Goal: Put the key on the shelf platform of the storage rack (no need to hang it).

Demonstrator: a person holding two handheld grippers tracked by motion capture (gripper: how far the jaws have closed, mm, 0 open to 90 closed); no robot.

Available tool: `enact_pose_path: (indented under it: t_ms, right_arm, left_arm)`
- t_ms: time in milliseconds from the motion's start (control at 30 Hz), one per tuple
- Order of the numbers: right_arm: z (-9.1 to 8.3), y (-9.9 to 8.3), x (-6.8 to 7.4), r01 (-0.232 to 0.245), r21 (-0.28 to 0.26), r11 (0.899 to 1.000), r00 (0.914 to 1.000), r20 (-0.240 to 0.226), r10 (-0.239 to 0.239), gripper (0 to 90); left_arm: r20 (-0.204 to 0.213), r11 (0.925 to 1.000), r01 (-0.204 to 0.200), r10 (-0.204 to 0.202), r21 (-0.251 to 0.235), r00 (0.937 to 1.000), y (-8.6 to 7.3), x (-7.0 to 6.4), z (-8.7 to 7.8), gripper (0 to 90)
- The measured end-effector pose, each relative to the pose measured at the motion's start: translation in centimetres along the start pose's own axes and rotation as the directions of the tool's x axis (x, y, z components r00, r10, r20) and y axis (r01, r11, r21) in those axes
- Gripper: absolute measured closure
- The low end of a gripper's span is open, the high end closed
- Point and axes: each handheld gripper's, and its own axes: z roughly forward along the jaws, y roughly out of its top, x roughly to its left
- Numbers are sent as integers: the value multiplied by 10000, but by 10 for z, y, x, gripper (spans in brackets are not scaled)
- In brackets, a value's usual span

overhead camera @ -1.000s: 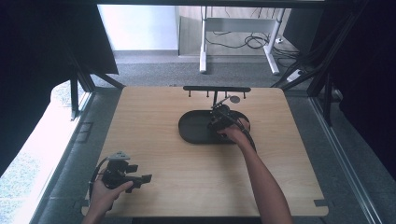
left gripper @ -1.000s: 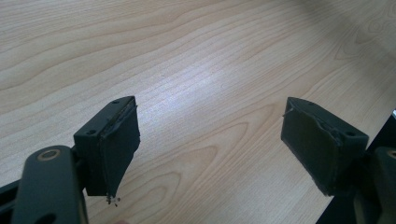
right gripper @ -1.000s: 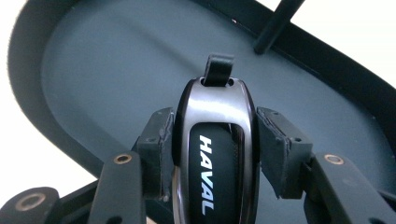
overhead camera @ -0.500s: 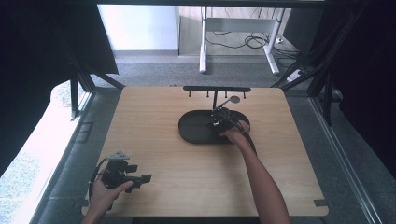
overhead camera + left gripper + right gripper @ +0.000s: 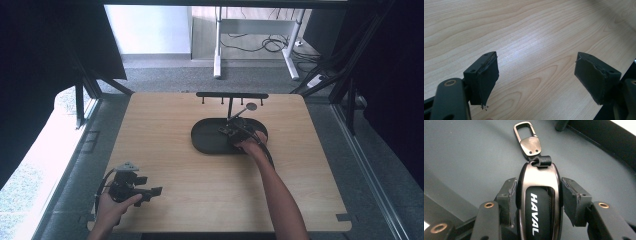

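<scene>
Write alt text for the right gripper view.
The right gripper clamps a dark car key fob marked HAVAL between its two black jaws. A metal clip on the fob's short strap lies over the black tray below.

Bare wooden counter [image 5: 165, 145] in a dark-curtained bay

Beyond its far edge, a white desk frame [image 5: 255, 37] stands over tangled cables [image 5: 260, 45] on the floor.

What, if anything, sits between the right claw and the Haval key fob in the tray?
Nothing visible does. The right claw already has the Haval key fob between its jaws, both pads against its sides, over the dark oval tray. The clip at the fob's far end lies free.
</scene>
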Motion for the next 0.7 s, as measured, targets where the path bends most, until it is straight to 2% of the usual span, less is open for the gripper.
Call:
enact_pose_path:
  t_ms: [67, 267, 433, 533, 700]
  right_arm:
    - [-4, 1, 1, -41, -268, 9996, 10000, 6, 41, 446]
    - [-16, 2, 4, -23, -629, 9980, 9999, -113, 16, 418]
    - [-33, 0, 8, 208, -878, 9959, 9992, -316, -236, 408]
    - [-49, -4, 12, 385, -1265, 9912, 9972, -586, -462, 410]
    - [-62, -13, 15, 541, -1621, 9853, 9951, -727, -666, 410]
  left_arm:
    - [-6, 10000, 8, -8, 2, 10000, 0, 0, 0, 198]
    - [-11, 10000, 7, -7, -7, 10000, 0, -1, 0, 198]
    - [-60, 10000, 33, -33, -27, 10000, 0, 0, -1, 198]
    - [-133, 9998, 23, -26, -222, 9999, 0, 0, -2, 201]
    - [-160, 9996, 18, -23, -296, 9999, 1, -1, -4, 202]
